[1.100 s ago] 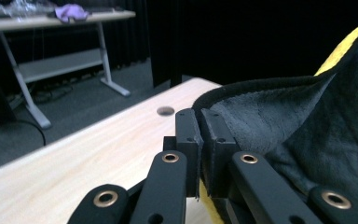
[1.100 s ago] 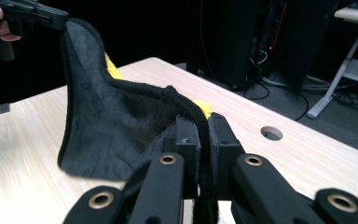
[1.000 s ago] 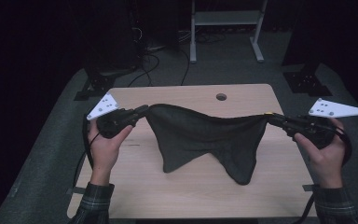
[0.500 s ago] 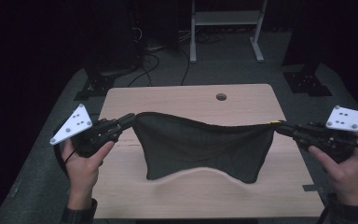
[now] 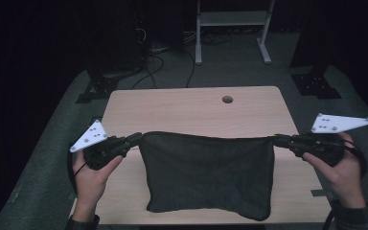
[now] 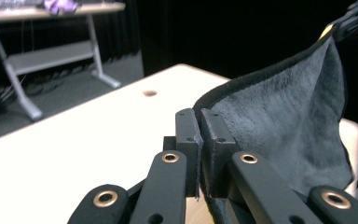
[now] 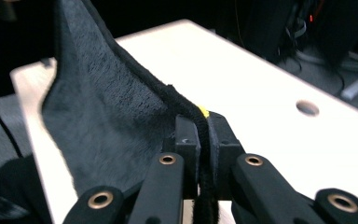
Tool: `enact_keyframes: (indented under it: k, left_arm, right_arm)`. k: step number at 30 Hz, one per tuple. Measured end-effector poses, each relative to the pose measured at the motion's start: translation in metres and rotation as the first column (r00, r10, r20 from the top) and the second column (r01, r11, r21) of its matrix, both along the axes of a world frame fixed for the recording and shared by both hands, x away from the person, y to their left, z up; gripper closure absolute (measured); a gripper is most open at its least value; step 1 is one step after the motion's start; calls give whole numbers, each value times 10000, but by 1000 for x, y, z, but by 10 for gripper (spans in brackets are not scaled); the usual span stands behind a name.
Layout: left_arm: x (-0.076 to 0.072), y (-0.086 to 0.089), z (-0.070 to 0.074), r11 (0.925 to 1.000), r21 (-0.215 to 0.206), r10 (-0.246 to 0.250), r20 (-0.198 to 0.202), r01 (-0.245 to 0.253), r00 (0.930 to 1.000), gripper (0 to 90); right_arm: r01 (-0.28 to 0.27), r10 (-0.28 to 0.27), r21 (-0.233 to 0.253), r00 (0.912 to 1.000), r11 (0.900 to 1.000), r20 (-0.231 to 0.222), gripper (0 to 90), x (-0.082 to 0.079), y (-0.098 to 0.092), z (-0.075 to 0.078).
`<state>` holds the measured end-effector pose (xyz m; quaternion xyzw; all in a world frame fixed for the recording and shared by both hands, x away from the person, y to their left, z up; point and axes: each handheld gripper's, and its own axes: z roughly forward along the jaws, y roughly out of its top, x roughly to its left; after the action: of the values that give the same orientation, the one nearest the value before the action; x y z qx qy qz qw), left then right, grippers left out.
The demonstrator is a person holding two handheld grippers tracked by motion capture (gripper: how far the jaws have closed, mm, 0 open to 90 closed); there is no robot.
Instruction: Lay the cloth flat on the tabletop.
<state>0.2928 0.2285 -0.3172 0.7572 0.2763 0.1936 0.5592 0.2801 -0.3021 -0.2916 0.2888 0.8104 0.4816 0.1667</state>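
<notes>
At the left edge of the table we hold the left gripper, its jaws clenched on the upper left corner of the dark cloth. In the left gripper view the two black jaws press together with the cloth's hem caught between them, and the fuzzy grey fabric rises to the right of the jaws. Across the middle, the cloth hangs stretched between our two grippers, its top edge nearly straight and taut, its lower part draping over the near half of the tabletop. At the right we hold the right gripper, closed on the upper right corner. In the right gripper view the thick black hem runs between the jaws, beside a small yellow tag.
</notes>
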Motion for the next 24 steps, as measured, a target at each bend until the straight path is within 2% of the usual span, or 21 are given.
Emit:
enact_keyframes:
  k: [3, 7, 17, 24]
  left_arm:
    - [13, -3, -13, 9996, 207, 192, -177, -188, 9997, 859]
    - [28, -5, -25, 9988, 342, 364, -365, -352, 9987, 859]
    - [58, -9, -45, 9947, 612, 860, -545, -827, 9948, 859]
    - [77, -9, -58, 9897, 821, 1245, -845, -1176, 9886, 859]
  right_arm:
    - [216, -221, -197, 9994, 9996, -276, 837, 17, 2, -16]
    - [390, -393, -72, 9978, 9992, -539, 838, 36, 1, -31]
    - [805, -798, 19, 9912, 9968, -1061, 838, 75, 6, -59]
    - [1018, -1008, 3, 9849, 9948, -1407, 837, 101, 10, -78]
